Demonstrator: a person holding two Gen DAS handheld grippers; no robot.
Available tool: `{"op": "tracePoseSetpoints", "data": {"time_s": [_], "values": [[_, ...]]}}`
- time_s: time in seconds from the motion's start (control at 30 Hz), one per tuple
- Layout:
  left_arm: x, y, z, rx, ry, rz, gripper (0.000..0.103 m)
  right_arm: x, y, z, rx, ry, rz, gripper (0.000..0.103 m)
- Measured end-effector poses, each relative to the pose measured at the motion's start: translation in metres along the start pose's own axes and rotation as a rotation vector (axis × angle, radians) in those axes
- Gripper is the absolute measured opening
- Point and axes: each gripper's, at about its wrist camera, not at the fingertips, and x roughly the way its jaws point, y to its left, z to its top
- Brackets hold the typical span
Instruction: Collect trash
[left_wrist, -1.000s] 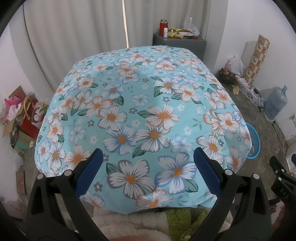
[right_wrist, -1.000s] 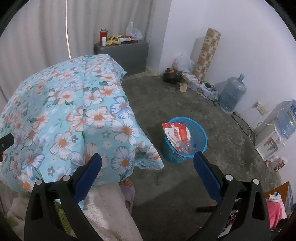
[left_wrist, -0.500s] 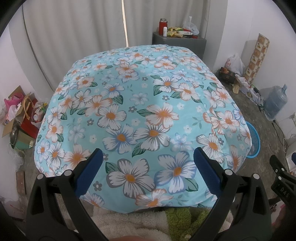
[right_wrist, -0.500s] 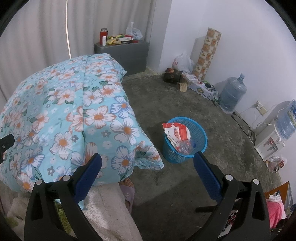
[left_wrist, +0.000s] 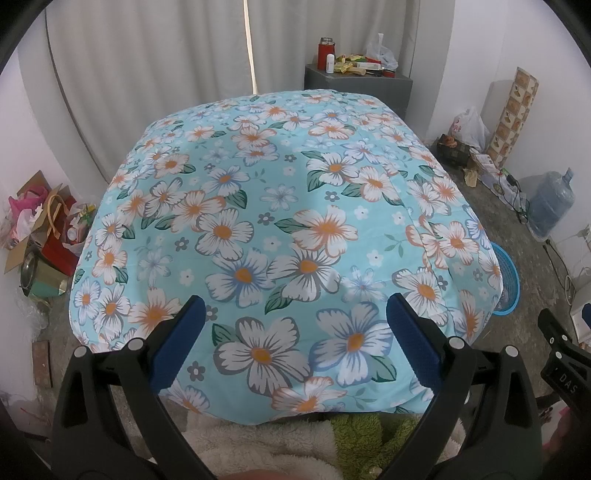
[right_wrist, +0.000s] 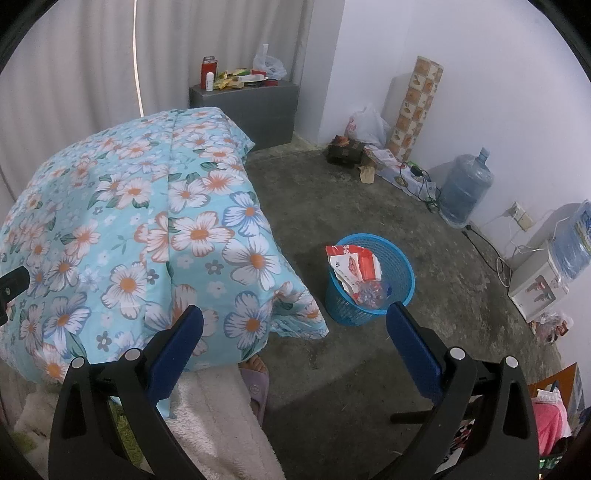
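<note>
Nothing moved; basket (right_wrist: 369, 280) beyond right claw (right_wrist: 293, 341).

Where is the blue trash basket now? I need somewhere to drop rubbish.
In the right wrist view, the blue trash basket stands on the concrete floor, right of the floral cloth, ahead of the open right claw.
</note>
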Motion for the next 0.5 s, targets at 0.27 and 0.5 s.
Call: {"op": "tracePoseSetpoints", "data": {"time_s": [0.27, 0.5], "values": [[-0.0004, -0.0003, 0.0000, -0.001, -0.001, 0.001, 0.094, 0.0002, 0.0008, 0.0002, -0.002, 0.000, 0.003, 0.096], [-0.0010, 0.0000, -0.0001, -0.001, -0.001, 0.001, 0.094, -0.0003, 0.0019, 0.0004, -0.001, 0.000, 0.003, 0.096]]}}
